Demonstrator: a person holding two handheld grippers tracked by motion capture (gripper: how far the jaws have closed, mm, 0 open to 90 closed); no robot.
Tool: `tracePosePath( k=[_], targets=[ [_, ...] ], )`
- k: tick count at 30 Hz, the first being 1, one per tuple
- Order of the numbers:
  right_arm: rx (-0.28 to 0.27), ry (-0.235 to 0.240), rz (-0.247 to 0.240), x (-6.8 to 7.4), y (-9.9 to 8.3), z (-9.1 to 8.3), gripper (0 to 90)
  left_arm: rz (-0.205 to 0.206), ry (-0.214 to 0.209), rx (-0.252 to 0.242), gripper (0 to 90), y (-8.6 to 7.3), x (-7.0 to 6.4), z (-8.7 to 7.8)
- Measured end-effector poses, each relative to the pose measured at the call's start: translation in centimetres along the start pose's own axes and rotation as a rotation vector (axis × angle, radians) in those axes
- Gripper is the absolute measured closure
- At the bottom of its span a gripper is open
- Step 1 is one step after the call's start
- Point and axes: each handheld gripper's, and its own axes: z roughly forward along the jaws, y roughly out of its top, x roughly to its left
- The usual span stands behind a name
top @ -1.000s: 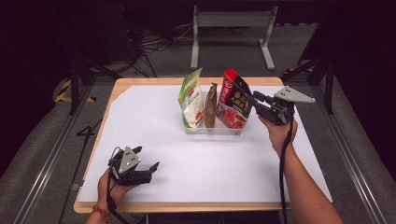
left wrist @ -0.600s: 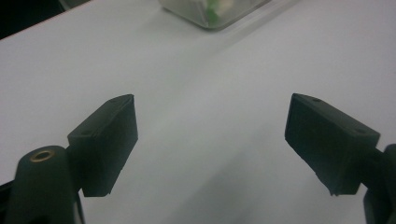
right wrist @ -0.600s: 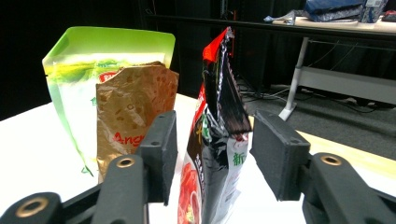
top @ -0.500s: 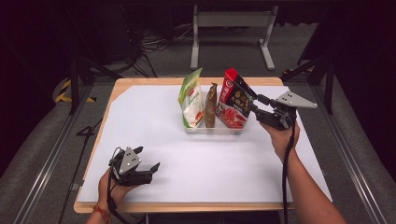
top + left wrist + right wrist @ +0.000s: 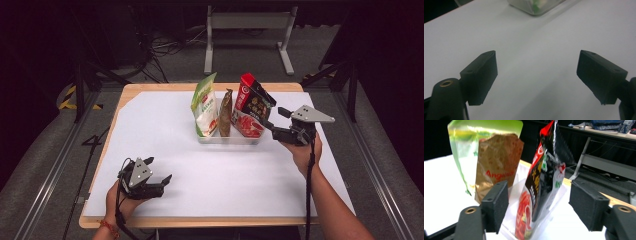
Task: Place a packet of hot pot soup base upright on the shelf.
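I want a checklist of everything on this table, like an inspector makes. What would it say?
Surface: white sheet over a wooden table; bare apart from the tray.
Job's things: clear tray holding three upright pouches: green pouch, brown pouch, red and black pouch, which leans.
Clutter: nothing seen.
Grippers: right hand-held gripper open, jaws either side of the red and black pouch, not yet closed on it. Left hand-held gripper open, low over the sheet near the front edge, holding nothing.
Cables: one black cable trails along the right forearm; another at the left wrist.
Surroundings: dark floor, metal rails, loose wires and a grey stand behind the table.
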Motion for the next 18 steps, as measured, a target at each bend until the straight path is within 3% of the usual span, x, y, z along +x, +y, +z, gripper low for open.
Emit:
tracePosePath(
  k=[18],
  targets=[
    [0.046,0.033,-0.084,0.5,-2.2,-1.7,22.2,0.003,0.004,0.005,17.3,0.0,-0.1,0.0]
  ],
)
